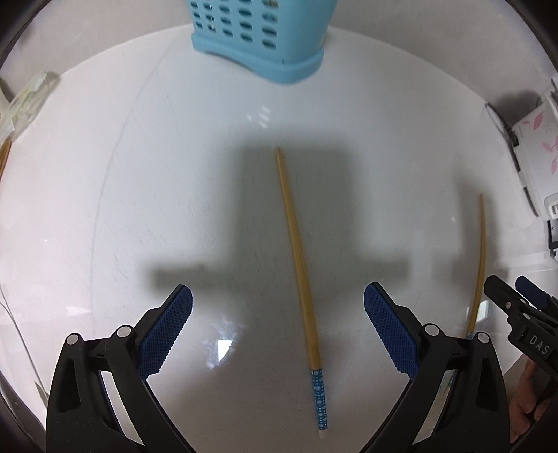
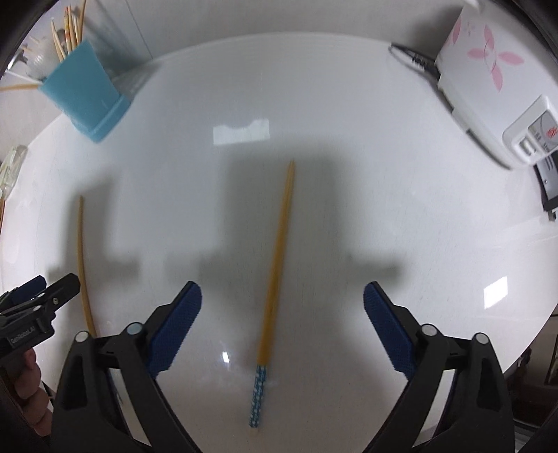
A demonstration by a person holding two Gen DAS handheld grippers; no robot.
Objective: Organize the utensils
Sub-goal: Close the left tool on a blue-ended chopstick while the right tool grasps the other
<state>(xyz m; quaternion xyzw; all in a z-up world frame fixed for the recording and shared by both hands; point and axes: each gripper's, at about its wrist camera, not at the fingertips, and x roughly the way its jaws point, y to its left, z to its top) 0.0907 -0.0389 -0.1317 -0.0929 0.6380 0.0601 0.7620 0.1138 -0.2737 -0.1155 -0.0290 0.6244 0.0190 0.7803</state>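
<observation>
Two bamboo chopsticks with blue dotted ends lie apart on a white table (image 1: 139, 195). In the left wrist view one chopstick (image 1: 296, 251) lies lengthwise below my left gripper (image 1: 277, 291), which is open and straddles it without touching. The other chopstick (image 1: 480, 258) lies to the right, beside my right gripper (image 1: 512, 303). From the right wrist view that chopstick (image 2: 275, 265) runs between the wide-open fingers of my right gripper (image 2: 283, 286), untouched. A light blue perforated utensil holder (image 1: 258, 38) stands at the back, with several chopsticks (image 2: 69, 31) in it.
A white appliance with pink flower prints (image 2: 488, 80) sits at the back right, a dark cable beside it. A clear plastic item (image 1: 28, 101) lies at the left edge. A person's hand (image 2: 31, 383) holds the left gripper's handle. The table's rim curves along the front right.
</observation>
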